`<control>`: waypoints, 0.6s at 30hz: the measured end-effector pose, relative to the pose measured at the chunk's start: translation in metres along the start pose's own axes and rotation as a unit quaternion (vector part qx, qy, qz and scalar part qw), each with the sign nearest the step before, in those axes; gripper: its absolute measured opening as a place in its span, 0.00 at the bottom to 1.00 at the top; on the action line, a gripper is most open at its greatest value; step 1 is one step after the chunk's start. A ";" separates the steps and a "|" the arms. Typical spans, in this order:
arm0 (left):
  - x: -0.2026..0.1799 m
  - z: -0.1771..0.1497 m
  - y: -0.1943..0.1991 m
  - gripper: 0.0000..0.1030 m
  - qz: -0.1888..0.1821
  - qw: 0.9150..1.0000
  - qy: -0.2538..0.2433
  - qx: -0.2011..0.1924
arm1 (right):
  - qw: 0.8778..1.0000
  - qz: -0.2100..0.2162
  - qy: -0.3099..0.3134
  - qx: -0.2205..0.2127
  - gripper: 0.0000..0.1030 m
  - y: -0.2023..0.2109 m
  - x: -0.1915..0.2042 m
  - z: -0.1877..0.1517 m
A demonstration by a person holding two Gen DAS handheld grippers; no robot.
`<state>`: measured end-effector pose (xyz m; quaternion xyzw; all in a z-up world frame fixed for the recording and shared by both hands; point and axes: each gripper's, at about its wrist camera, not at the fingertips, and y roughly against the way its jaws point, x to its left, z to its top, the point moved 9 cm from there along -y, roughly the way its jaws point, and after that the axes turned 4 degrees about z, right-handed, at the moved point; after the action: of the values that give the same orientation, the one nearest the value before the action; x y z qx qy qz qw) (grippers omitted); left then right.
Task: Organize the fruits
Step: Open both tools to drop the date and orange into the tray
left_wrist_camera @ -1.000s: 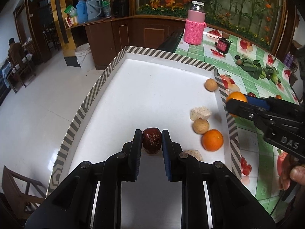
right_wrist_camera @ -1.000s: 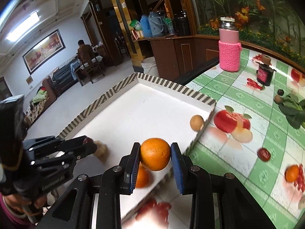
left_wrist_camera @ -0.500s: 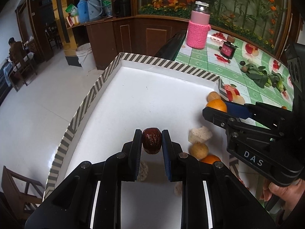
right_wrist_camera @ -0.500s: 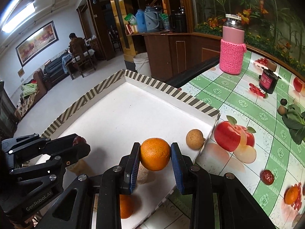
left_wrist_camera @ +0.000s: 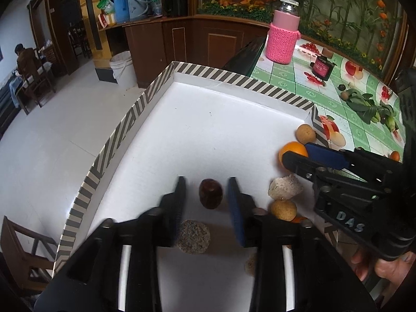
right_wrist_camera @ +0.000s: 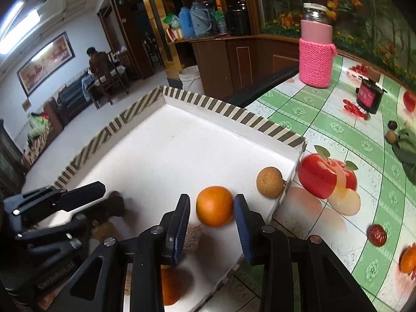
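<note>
The white shallow tray with the striped rim (left_wrist_camera: 145, 98) already holds several fruits near its right edge. On the green fruit-print table (right_wrist_camera: 338, 119) a red date and an orange remain. The right gripper (right_wrist_camera: 212, 205) has just been opening, its fingers clear of the round orange (right_wrist_camera: 214, 209) on the tray floor; the left gripper (left_wrist_camera: 206, 195), likewise just opening, stands clear of the dark wrinkled date (left_wrist_camera: 210, 193).

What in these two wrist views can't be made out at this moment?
- Left wrist: second orange mostly hidden behind the longan and the right gripper.
- Right wrist: red date blurred, half covered by the left gripper.
- Right wrist: label on the small dark jar too small to read.
</note>
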<state>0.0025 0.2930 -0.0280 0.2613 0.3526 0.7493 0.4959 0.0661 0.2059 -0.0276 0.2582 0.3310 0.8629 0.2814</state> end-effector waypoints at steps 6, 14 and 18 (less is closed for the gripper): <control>0.003 0.005 0.015 0.55 0.030 0.999 -0.001 -0.038 | 0.999 0.015 -0.014 -0.026 0.34 0.026 0.001 -0.001; -0.015 0.002 0.031 0.55 0.033 0.997 -0.013 -0.063 | 0.998 0.000 -0.013 -0.054 0.34 0.068 0.003 -0.015; -0.028 0.003 0.044 0.55 0.029 0.996 -0.020 -0.079 | 0.997 -0.006 -0.030 -0.065 0.34 0.084 -0.009 -0.023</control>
<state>-0.0092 0.2560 0.0070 0.2460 0.2750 0.7835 0.5000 0.0317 0.1376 0.0154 0.2632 0.2668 0.8729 0.3123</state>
